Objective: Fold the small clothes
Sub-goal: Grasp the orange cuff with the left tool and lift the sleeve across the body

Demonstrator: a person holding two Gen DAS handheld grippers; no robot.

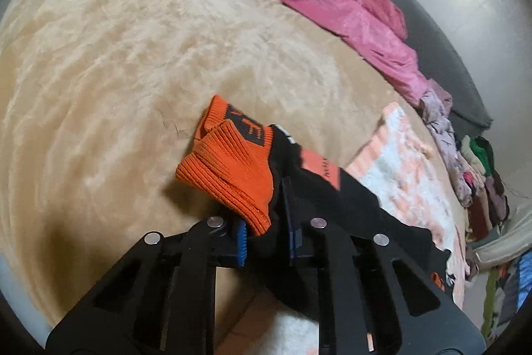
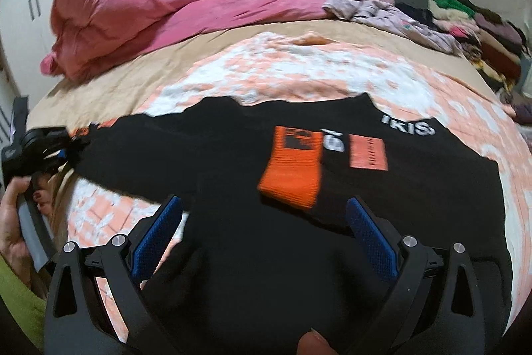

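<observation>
Garment (image 2: 232, 162) on the blanket (image 2: 299, 82) atop the bed (image 1: 133, 55); quilt (image 2: 149, 12) behind, clothes pile (image 2: 482, 32) far right.

Soft indoor light, fisheye-bent edges (motion blur throughout), wardrobe glare.

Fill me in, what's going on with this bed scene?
A person is folding a black garment with orange cuffs, spread over a peach-and-white blanket on a bed. The left tongs are shut on the garment at one sleeve end, its orange cuff bunched at the fingers. The right tongs are open over the garment's near edge, gripping nothing. The other orange cuff lies folded across the black body. A pink duvet and a clothes pile lie behind.
</observation>
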